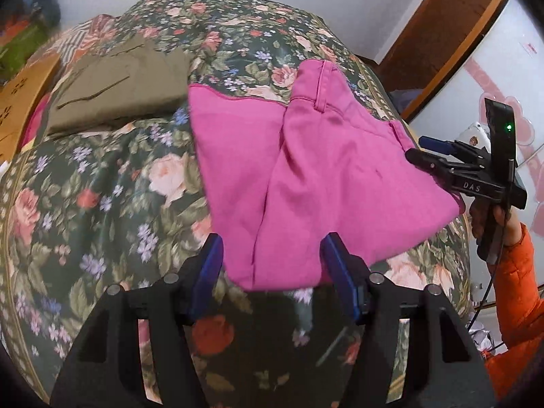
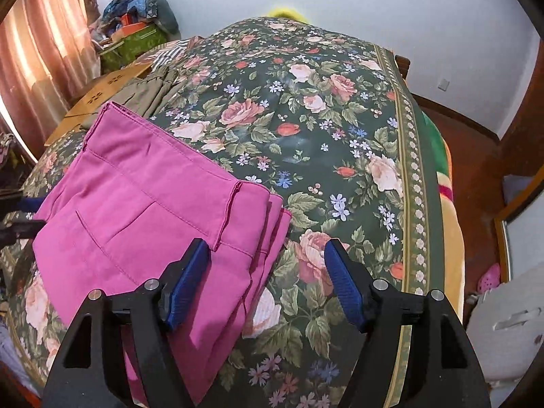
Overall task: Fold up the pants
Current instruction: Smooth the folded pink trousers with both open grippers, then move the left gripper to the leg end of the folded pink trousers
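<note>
Pink pants (image 1: 306,170) lie folded on a dark floral bedspread (image 1: 102,187). In the left wrist view, my left gripper (image 1: 272,258) is open, its blue pads either side of the pants' near edge, just above it. My right gripper (image 1: 421,151) shows at the pants' right edge, open, held by a hand in an orange sleeve. In the right wrist view the pants (image 2: 142,210) lie to the left with stacked layers. My right gripper (image 2: 267,261) is open over their right edge, its left fingertip (image 2: 190,268) above the fabric.
Folded olive-brown pants (image 1: 115,91) lie on the bed beyond the pink ones. Cardboard boxes (image 2: 105,91) and clutter stand at the bed's far left by a curtain. The bed's right edge (image 2: 418,176) drops to a wooden floor.
</note>
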A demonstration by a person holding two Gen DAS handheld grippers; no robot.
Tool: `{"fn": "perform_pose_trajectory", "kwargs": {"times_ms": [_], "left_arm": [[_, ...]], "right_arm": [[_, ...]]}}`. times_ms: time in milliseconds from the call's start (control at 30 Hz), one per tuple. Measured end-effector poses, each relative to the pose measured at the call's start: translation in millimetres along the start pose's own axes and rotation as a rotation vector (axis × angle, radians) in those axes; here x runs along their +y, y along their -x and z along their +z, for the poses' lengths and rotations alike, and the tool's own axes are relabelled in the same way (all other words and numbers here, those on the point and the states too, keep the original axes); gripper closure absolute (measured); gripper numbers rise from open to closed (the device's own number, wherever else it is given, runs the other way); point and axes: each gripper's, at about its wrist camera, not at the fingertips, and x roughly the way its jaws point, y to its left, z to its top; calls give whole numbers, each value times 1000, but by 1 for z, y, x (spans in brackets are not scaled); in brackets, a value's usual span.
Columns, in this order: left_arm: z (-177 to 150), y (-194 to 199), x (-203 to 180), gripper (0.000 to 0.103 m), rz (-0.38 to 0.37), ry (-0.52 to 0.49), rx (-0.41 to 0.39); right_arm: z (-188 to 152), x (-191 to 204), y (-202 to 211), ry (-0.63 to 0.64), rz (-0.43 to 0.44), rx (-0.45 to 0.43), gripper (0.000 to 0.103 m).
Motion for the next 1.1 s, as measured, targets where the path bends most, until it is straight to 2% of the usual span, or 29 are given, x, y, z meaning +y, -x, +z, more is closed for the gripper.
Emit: {"fn": "perform_pose_trajectory", "kwargs": {"times_ms": [133,200,333,467,567,733,967,1100], "left_arm": [[0,18,-1,44,45,-15,-41],[2,26,-4,53,58,-33,-63],[8,33,-6,63,58,-52,-96],[9,22,-4,70,69,-58,-80],[5,10,2,71,65,-42,-55],[-1,4,13,71,30,-3,-48],[-3,-3,17,70,26,-4,-55],[-5,-5,19,70,16,-9,-56]], "right_arm": [[7,6,13,15,5,-21,37],[15,13,23,34,23,-47,37],[36,33,35,82,62,-99,37],[61,61,30,146,127,-128,37],[76,80,12,185,191,-106,38],[95,104,-24,218,252,-46,53],[105,104,-50,196,320,34,87],[102,109,-49,237,311,14,93]]}}
